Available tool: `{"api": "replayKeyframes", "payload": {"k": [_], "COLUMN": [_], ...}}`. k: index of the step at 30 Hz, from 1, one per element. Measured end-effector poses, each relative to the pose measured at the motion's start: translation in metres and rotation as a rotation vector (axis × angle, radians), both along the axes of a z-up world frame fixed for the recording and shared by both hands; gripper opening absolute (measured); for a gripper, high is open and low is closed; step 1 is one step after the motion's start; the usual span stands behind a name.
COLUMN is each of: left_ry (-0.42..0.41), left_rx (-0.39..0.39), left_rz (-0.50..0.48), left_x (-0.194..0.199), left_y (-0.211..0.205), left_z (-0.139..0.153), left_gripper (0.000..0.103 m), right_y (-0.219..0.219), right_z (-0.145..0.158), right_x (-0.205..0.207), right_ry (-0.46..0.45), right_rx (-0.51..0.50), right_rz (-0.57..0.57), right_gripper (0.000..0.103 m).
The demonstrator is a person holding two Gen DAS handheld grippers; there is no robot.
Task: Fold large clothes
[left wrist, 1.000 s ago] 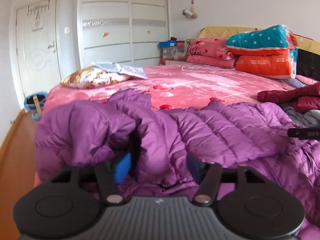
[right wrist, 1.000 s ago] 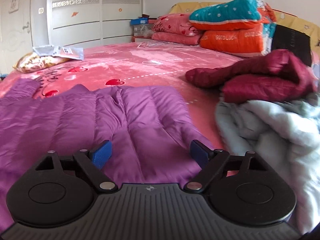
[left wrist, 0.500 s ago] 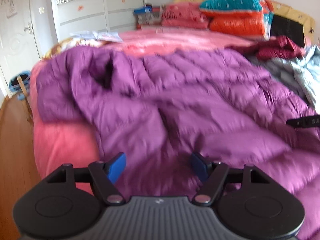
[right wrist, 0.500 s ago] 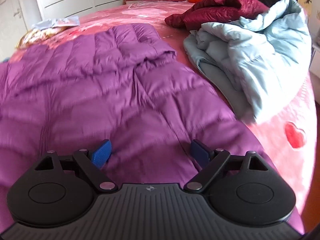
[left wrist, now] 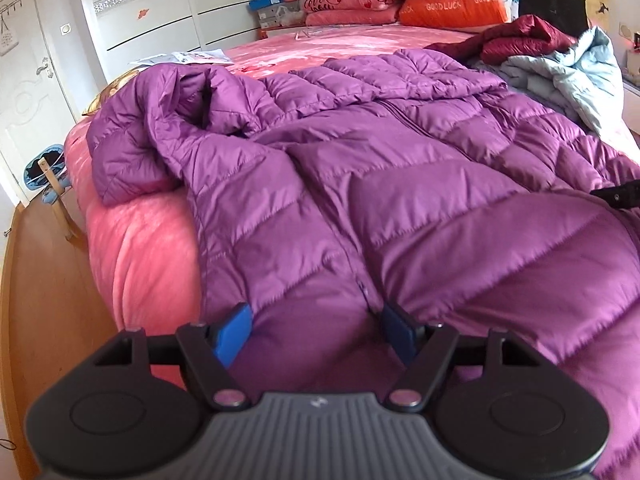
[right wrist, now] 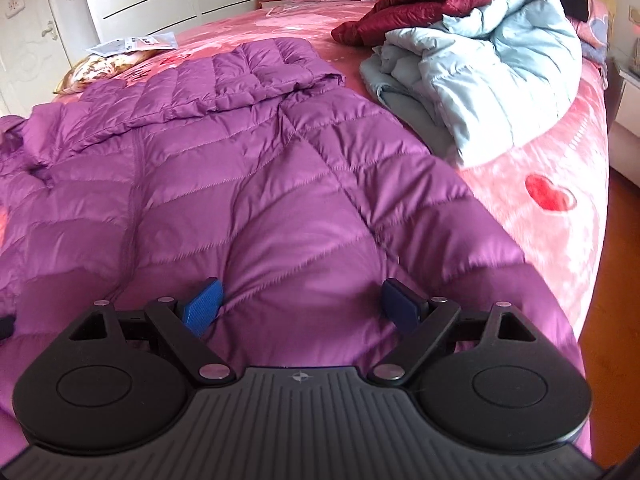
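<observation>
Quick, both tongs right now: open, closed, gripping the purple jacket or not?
Left tongs: open, over the purple jacket hem, gripping nothing.
Right tongs: open, over the same jacket, gripping nothing.

Wide, low purple coat (right wrist: 248, 184) across the near bed (left wrist: 144, 256), nothing standing on its flat quilted top. Blocked at far right by a heaped pale blue jacket (right wrist: 492, 68) touching a dark red jacket (right wrist: 416, 8); bare pink blanket just right of the coat. Bunched purple hood (left wrist: 160, 132) raised at left, wooden floor (left wrist: 48, 304) beyond the bed edge.
</observation>
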State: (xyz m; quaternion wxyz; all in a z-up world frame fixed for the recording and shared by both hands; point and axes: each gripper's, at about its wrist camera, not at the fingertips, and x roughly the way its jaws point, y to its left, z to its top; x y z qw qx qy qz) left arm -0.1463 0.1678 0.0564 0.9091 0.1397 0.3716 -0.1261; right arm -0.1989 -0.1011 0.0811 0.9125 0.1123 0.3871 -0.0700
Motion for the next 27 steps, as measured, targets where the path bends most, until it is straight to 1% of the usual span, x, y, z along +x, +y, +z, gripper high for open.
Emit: {"api": "replayKeyframes", "payload": {"k": [5,7,9,13,16,18,20,23,25,26,27], "left_ry": [0.010,0.021,0.020,-0.026,-0.046,-0.049,-0.035,-0.009,0.035,0.054,0.068], "left_rx": [0.029,0.016,-0.022,-0.053,-0.096,-0.122,-0.133,-0.096,-0.035,-0.014,-0.011], "left_rz": [-0.016,-0.016,-0.033,-0.114,-0.194,-0.252,-0.299,-0.360,-0.360,-0.349,-0.341], "left_x": [-0.017,-0.024,-0.034,-0.065,-0.086,-0.095,-0.098,-0.099,-0.094,-0.091,-0.088], "left_y": [-0.001,0.001,0.003,-0.001,-0.010,-0.022,-0.036,-0.057,-0.068,-0.070,-0.071], "left_z": [0.003,0.008,0.018,0.039,0.052,0.056,0.054,0.039,0.022,0.013,0.006], "left_gripper": [0.074,0.074,0.074,0.078,0.079,0.080,0.080,0.080,0.080,0.080,0.081], "right_y": [0.009,0.010,0.010,0.002,-0.006,-0.014,-0.020,-0.022,-0.022,-0.022,-0.021], "right_z": [0.001,0.002,0.003,0.010,0.017,0.021,0.021,0.016,0.010,0.008,0.005], "right_x": [-0.026,-0.033,-0.043,-0.057,-0.066,-0.072,-0.075,-0.074,-0.070,-0.068,-0.066], "right_ry": [0.007,0.007,0.000,-0.054,-0.121,-0.157,-0.167,-0.141,-0.106,-0.085,-0.069], "right_rx": [-0.018,-0.017,-0.009,0.027,0.027,0.051,0.067,0.034,0.017,0.010,0.002], "right_rz": [0.040,0.051,0.059,0.030,-0.037,-0.072,-0.094,-0.096,-0.092,-0.088,-0.081], "right_gripper": [0.103,0.103,0.103,0.103,0.103,0.103,0.103,0.103,0.103,0.103,0.103]}}
